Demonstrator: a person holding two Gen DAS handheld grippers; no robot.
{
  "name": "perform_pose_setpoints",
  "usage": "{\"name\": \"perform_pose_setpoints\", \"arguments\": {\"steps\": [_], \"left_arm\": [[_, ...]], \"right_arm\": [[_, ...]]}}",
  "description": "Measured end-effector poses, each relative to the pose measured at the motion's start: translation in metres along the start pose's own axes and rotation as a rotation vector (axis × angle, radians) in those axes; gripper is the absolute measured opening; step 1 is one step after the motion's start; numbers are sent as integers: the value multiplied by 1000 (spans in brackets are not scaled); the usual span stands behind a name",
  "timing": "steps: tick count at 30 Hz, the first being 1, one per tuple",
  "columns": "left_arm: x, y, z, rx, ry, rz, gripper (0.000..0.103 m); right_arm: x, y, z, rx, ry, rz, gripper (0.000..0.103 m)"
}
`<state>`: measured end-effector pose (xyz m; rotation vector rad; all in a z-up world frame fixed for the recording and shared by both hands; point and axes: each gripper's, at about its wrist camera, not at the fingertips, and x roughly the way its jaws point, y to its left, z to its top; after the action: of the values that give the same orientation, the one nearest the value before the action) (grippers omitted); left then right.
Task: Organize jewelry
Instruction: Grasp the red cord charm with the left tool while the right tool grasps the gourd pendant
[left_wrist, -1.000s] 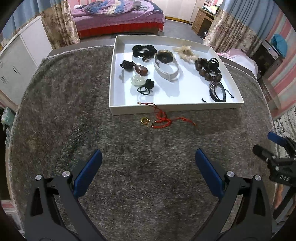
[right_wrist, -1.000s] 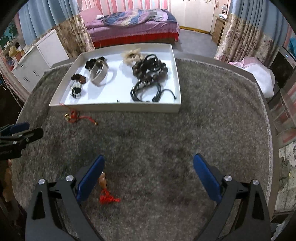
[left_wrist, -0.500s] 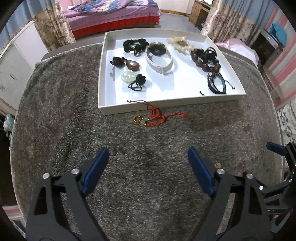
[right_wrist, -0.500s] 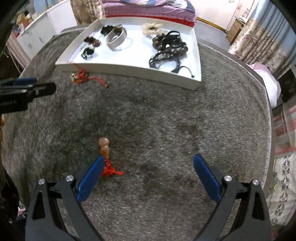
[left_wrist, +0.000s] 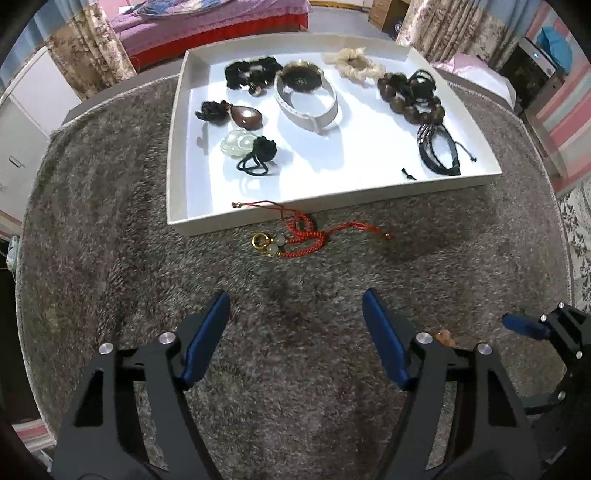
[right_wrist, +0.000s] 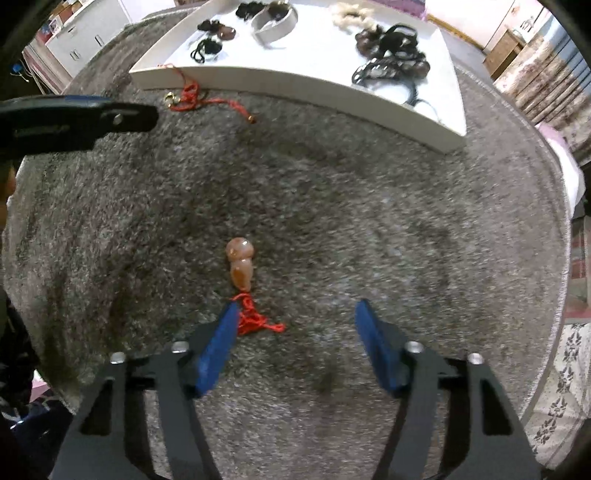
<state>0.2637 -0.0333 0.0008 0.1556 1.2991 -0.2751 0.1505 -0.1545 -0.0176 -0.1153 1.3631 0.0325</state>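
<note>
Risk of both closing grippers missing loose pieces on the shaggy grey carpet (right_wrist: 369, 221).
I'm narrowing the right gripper (right_wrist: 293, 325), nothing between pads, amber gourd pendant with red cord (right_wrist: 241, 269) lying off-centre by its left finger; it may snag cord only. Left gripper (left_wrist: 295, 314) is closing empty, short of the red braided cord charm with gold ring (left_wrist: 295, 236) beside the white tray (left_wrist: 177, 147).

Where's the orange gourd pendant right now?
In the right wrist view, the orange gourd pendant lies on the grey rug, just ahead of the right tongs' left finger, outside the white tray.
</note>
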Motion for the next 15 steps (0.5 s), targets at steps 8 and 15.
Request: {"name": "perform_pose_setpoints", "arguments": {"steps": [8,15], "left_arm": [[26,1,12,14,60,38,59],[35,5,27,-11,75,24,49]], "right_arm": [[11,8,10,-24,22,15,54],[18,15,15,-36,18,33,43]]}}
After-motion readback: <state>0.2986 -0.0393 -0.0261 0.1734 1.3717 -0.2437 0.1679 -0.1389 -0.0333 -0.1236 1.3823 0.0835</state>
